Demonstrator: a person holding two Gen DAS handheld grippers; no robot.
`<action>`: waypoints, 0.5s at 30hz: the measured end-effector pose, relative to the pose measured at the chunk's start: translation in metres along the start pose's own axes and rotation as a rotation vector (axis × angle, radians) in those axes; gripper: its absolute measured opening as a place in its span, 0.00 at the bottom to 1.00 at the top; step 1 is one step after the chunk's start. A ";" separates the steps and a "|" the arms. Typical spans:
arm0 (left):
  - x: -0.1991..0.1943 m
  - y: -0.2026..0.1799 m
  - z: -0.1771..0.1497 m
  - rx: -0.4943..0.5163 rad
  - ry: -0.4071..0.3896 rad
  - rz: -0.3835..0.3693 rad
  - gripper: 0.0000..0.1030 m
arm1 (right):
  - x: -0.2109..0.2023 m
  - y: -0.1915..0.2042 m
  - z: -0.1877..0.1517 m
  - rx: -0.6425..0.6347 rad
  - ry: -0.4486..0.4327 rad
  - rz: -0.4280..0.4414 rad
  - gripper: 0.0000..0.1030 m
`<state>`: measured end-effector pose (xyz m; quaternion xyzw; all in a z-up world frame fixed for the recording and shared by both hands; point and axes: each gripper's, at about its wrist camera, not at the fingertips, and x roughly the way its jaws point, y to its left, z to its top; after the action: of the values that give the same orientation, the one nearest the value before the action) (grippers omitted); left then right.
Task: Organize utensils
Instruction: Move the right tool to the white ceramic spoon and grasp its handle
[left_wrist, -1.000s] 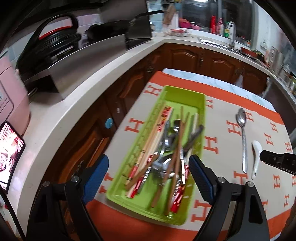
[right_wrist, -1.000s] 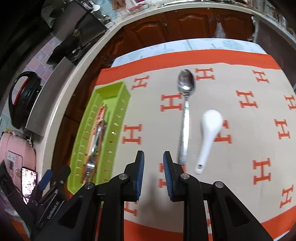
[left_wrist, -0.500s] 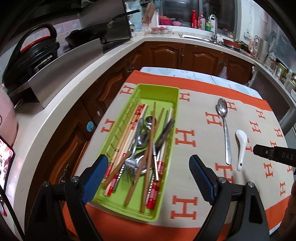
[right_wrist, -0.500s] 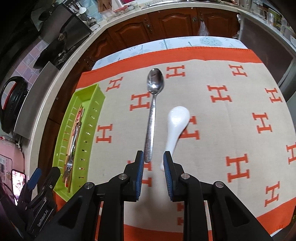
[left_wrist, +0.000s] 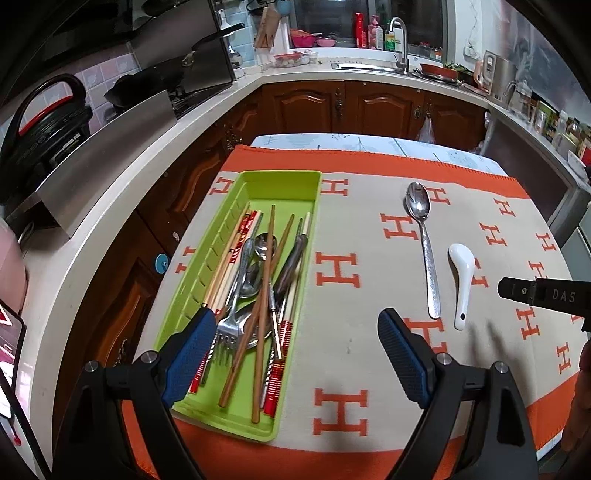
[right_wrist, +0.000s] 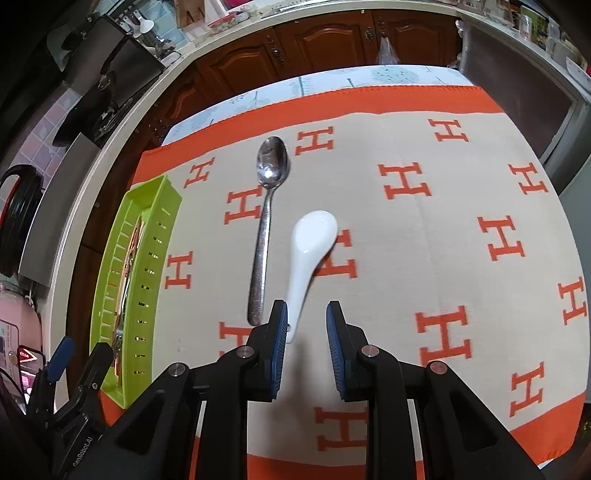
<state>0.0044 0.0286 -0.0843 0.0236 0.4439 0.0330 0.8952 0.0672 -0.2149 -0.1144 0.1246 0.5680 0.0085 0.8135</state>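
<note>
Tray (left_wrist: 280, 179) contents: left view only.

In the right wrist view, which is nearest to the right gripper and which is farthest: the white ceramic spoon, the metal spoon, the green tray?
From the right gripper:
1. White ceramic spoon, handle end beside its left finger.
2. Metal spoon, just left of it.
3. Green tray, at the cloth's far left edge.

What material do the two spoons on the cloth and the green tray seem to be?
Long spoon: likely polished steel, mirror-bright bowl, speckled handle. Short spoon: probably glazed ceramic, white and glossy; melamine is possible. Green tray: looks like moulded plastic, matte lime, slotted wall.
</note>
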 end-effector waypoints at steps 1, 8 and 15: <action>0.000 -0.001 0.000 0.003 0.002 -0.001 0.85 | 0.001 -0.002 -0.001 0.003 0.002 0.001 0.21; 0.004 -0.009 0.000 0.020 0.013 -0.017 0.85 | 0.011 -0.019 -0.003 0.031 0.031 0.013 0.22; 0.015 -0.015 0.000 0.026 0.051 -0.024 0.85 | 0.028 -0.031 -0.005 0.050 0.071 0.054 0.22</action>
<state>0.0143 0.0147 -0.0971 0.0288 0.4673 0.0170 0.8835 0.0689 -0.2400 -0.1487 0.1596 0.5931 0.0208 0.7889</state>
